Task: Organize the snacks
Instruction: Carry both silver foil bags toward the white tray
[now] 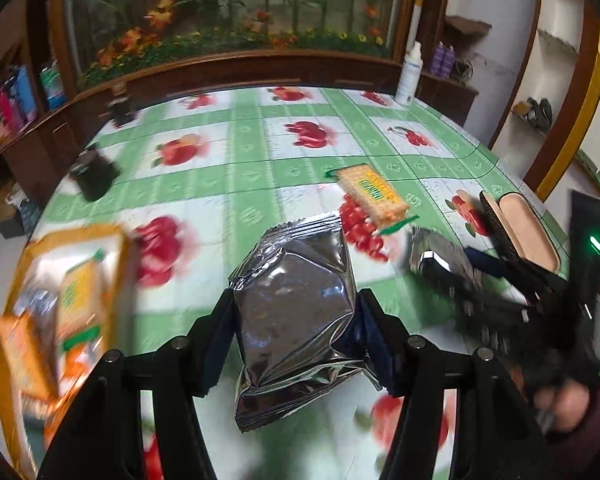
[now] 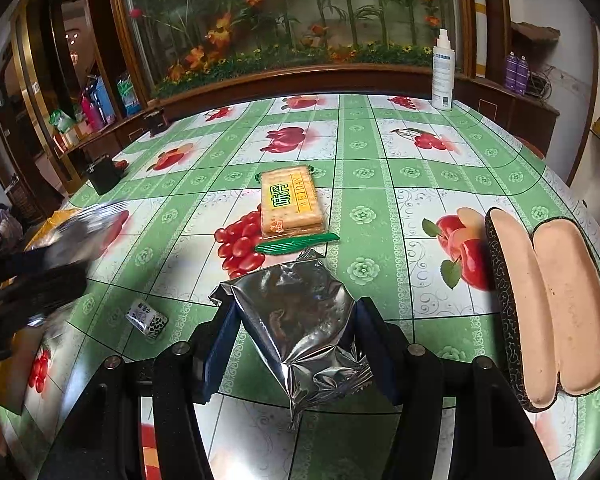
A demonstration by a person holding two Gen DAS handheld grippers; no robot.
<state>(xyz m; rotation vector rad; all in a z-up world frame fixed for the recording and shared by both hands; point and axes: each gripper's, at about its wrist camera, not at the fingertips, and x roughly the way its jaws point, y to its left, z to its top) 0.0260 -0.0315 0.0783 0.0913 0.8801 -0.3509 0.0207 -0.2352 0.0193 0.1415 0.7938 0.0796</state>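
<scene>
My left gripper (image 1: 296,312) is shut on a silver foil snack packet (image 1: 296,304), held above the table. My right gripper (image 2: 294,320) is shut on a second silver foil packet (image 2: 300,320); in the left wrist view that gripper (image 1: 444,264) and its packet show blurred at right. An orange box (image 1: 64,304) with cracker packs and other snacks inside sits at the left, blurred. A yellow cracker pack with green ends (image 2: 290,206) lies ahead on the fruit-print tablecloth (image 2: 380,168); it also shows in the left wrist view (image 1: 372,194). A small wrapped candy (image 2: 148,318) lies left of my right gripper.
An open glasses case (image 2: 548,304) lies at the right. A white spray bottle (image 2: 442,76) stands at the far edge. Two dark small containers (image 2: 102,174) sit at the far left. A wooden ledge and a glass cabinet of flowers back the table.
</scene>
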